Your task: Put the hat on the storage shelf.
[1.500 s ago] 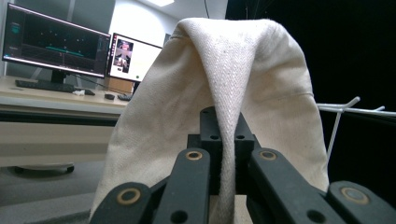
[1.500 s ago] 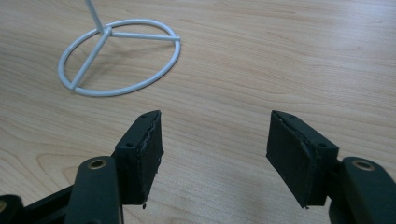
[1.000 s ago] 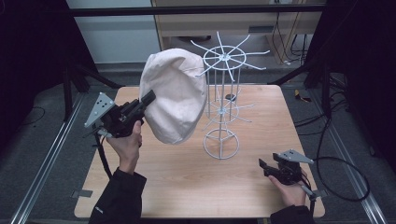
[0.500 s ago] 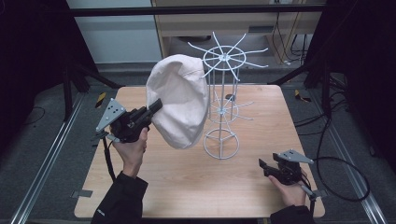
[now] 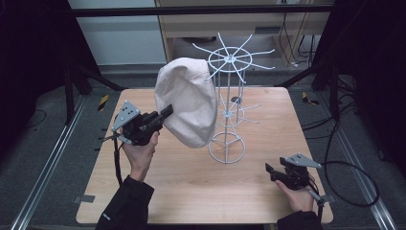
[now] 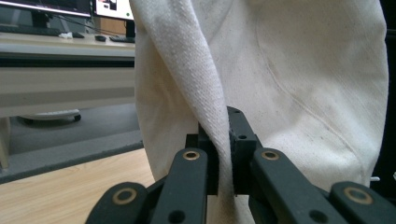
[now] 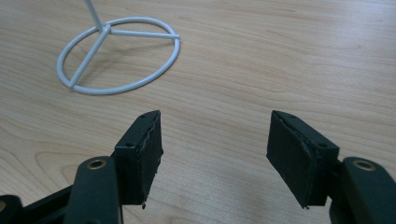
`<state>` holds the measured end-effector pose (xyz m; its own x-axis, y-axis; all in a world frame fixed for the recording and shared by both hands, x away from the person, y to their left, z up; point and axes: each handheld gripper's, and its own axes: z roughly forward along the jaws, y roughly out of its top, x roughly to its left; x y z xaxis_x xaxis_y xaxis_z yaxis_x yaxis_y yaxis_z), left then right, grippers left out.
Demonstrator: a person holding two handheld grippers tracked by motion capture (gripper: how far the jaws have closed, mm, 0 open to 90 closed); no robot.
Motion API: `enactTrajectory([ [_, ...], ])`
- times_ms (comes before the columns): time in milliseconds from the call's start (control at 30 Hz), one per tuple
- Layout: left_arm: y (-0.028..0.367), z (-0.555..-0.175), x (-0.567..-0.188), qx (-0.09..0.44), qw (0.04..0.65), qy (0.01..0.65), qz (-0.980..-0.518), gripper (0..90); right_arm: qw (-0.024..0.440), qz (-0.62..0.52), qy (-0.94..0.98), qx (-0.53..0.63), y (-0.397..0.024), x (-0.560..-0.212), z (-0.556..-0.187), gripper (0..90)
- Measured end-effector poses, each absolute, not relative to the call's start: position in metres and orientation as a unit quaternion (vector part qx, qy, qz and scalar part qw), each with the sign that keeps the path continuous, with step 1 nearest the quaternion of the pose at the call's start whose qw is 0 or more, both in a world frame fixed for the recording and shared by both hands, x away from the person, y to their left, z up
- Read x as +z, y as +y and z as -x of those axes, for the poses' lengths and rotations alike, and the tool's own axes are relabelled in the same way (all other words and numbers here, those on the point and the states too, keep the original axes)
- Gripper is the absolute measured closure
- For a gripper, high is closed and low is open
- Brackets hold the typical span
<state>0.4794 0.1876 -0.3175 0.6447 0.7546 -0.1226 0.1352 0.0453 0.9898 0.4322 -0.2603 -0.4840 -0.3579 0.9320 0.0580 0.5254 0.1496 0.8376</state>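
A cream cloth hat [image 5: 187, 103] hangs in the air left of a white wire rack [image 5: 229, 110], its upper edge close to the rack's top spokes. My left gripper [image 5: 166, 113] is shut on the hat's left edge; in the left gripper view the fabric fold [image 6: 223, 154] is pinched between the jaws of the left gripper [image 6: 223, 161]. My right gripper [image 5: 269, 170] rests low on the table at the front right, open. In the right gripper view, the right gripper [image 7: 215, 154] holds nothing, and the rack's ring base [image 7: 119, 56] lies ahead on the wood.
The wooden table [image 5: 182, 191] has dark floor and metal rails around it. Cables [image 5: 344, 167] trail off the right side. A desk with monitors [image 6: 56, 28] stands behind the hat in the left gripper view.
My left gripper has carried the hat right and slightly down, closer to the rack. The right gripper has stayed put.
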Motion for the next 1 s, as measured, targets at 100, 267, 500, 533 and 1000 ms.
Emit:
enactTrajectory([
  [100, 0.185, -0.480, -0.319, 0.242, 0.633, 0.344, -0.650, 86.2, 0.247, -0.511, 0.715, 0.408, -0.260, -0.484, -0.432, 35.6],
  [267, 0.182, -0.482, -0.320, 0.239, 0.628, 0.344, -0.656, 83.0, 0.249, -0.509, 0.716, 0.408, -0.260, -0.484, -0.432, 35.4],
  [500, 0.180, -0.484, -0.322, 0.237, 0.623, 0.346, -0.661, 80.3, 0.249, -0.509, 0.717, 0.407, -0.260, -0.484, -0.432, 35.4],
  [533, 0.180, -0.484, -0.322, 0.236, 0.622, 0.345, -0.661, 79.6, 0.249, -0.508, 0.717, 0.407, -0.260, -0.484, -0.432, 35.3],
  [1000, 0.176, -0.489, -0.324, 0.228, 0.616, 0.347, -0.669, 69.0, 0.250, -0.507, 0.718, 0.407, -0.260, -0.484, -0.432, 35.1],
])
